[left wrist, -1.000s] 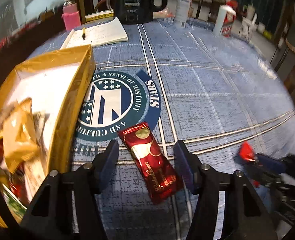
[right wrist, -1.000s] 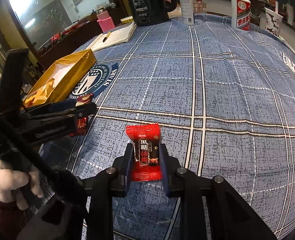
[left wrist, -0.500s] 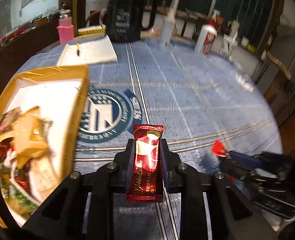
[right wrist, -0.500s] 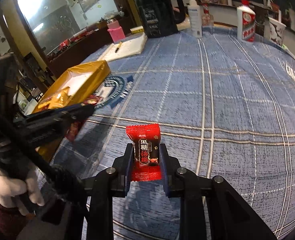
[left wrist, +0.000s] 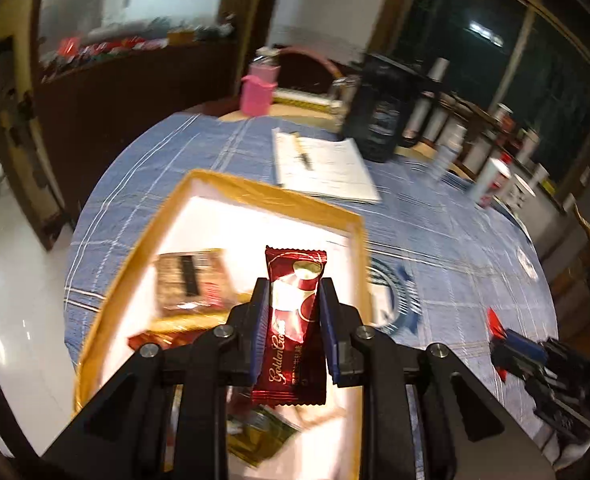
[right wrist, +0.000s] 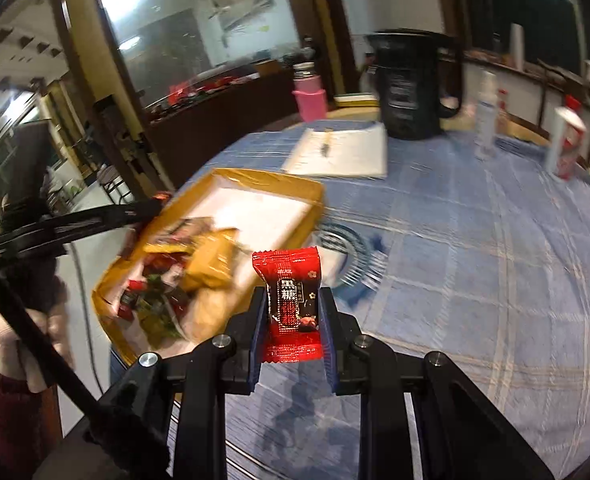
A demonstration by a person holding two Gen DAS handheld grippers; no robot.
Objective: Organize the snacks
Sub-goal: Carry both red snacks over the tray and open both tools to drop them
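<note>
Above the gold box (left wrist: 163, 220), left claw (left wrist: 293, 312) grasps a maroon bar (left wrist: 293, 320); right claw (right wrist: 293, 316) grasps a red candy (right wrist: 291, 304); box contents blurred.

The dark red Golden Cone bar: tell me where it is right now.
In the left wrist view, the dark red bar is clamped in the left gripper, hanging over the gold box.

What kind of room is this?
Probably a dining or living room at home: a round table with a blue checked tablecloth, a black kettle, and a gold box of snacks.
</note>
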